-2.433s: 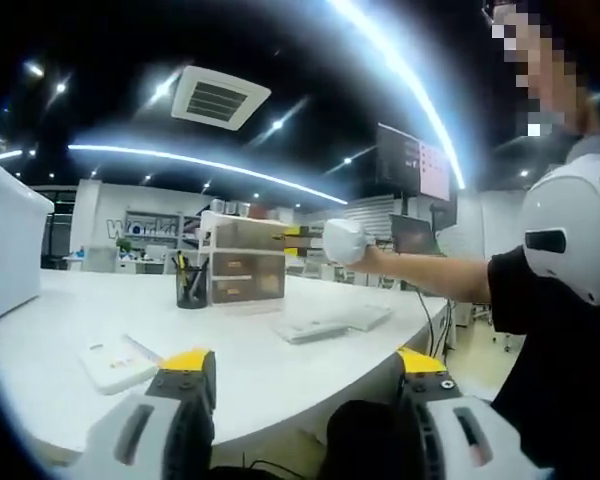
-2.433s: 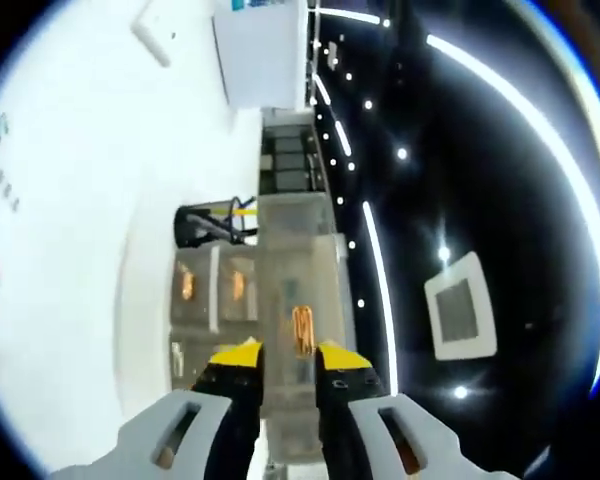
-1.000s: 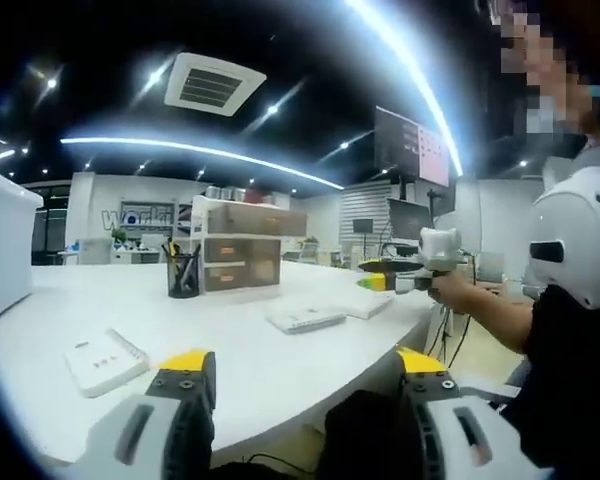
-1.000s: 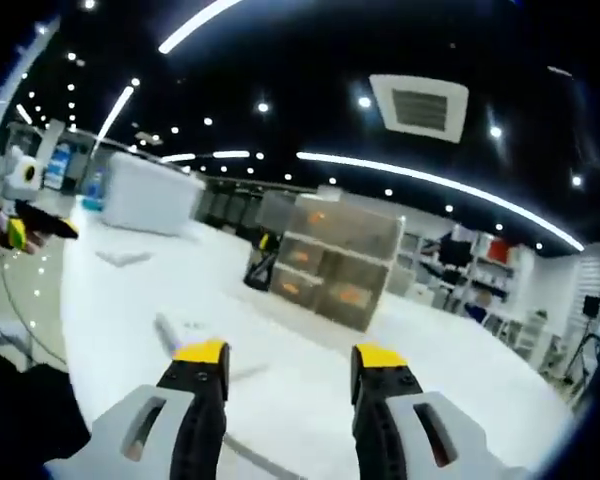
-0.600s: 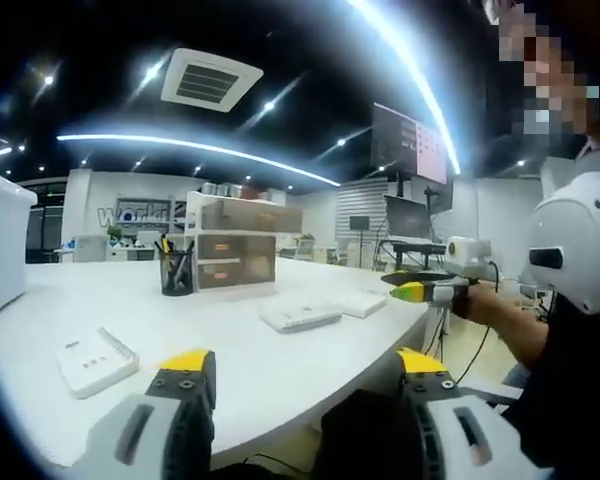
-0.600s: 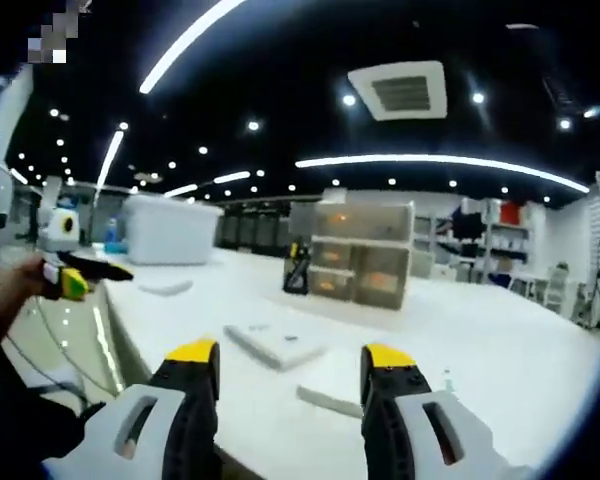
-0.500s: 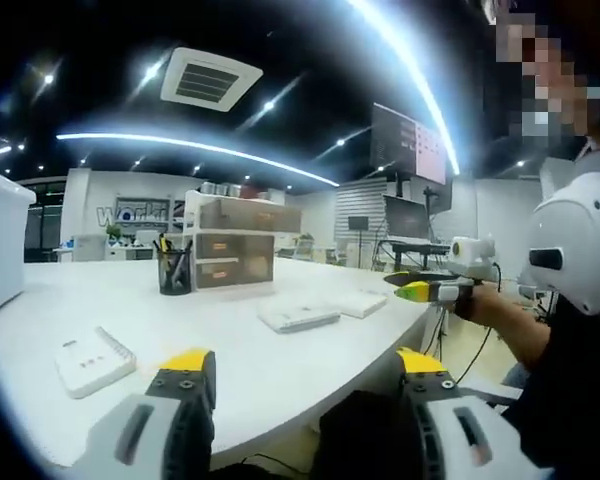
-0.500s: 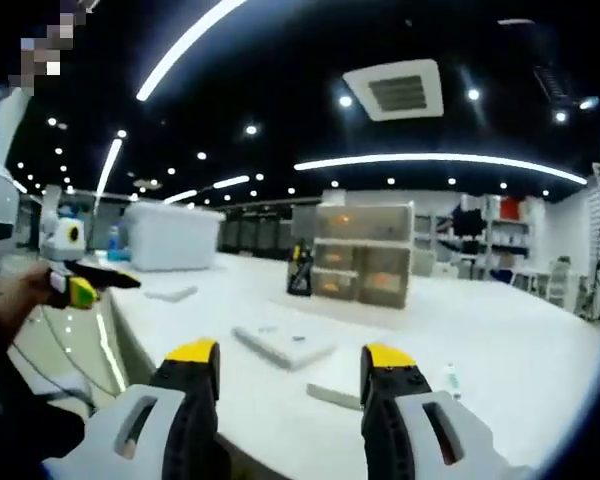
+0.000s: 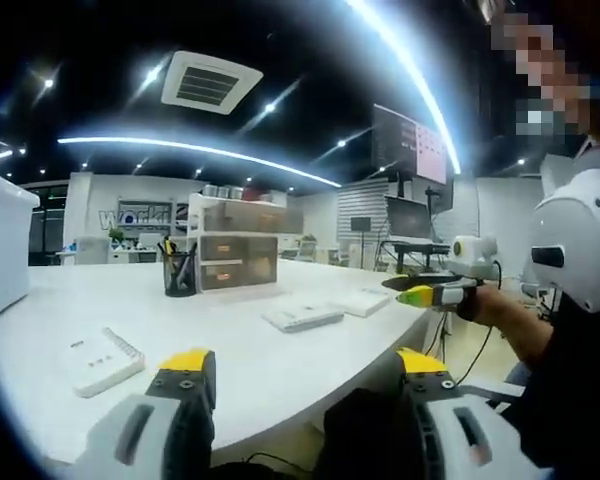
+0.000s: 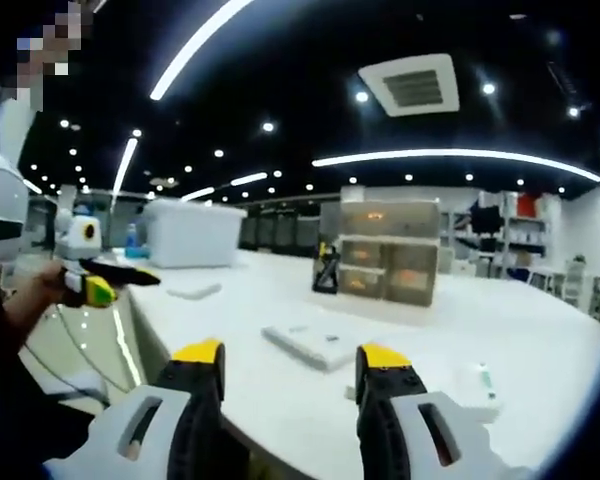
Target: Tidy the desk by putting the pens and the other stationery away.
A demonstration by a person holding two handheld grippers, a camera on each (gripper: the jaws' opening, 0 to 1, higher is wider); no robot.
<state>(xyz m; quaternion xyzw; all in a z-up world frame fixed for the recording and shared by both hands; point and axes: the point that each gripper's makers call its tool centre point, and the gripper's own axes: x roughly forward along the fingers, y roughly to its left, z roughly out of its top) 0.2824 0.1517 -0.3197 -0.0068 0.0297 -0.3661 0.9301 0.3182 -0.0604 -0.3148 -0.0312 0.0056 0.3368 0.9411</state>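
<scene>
in the left gripper view, the left gripper [image 9: 300, 362] is held low before the edge of a white desk [image 9: 230, 345], its yellow-tipped jaws spread wide with nothing between them. on the desk a flat white box [image 9: 100, 357] lies near the left jaw, and two more flat white items [image 9: 302, 315] lie further right. a black pen cup [image 9: 179, 274] with pens stands just beside a small drawer unit [image 9: 238, 258] at the back. the right gripper [image 9: 420, 292] is off the desk's right end, held in a hand [image 9: 485, 303]; i cannot tell its jaw gap here.

in the right gripper view, the right gripper [image 10: 290, 356] has its jaws wide apart and empty. the desk [image 10: 430, 340] carries a flat white box [image 10: 315, 343], the pen cup [image 10: 327, 272] and drawer unit [image 10: 390, 265], and a large white bin [image 10: 193, 233]. the left gripper [image 10: 110, 282] is at the left.
</scene>
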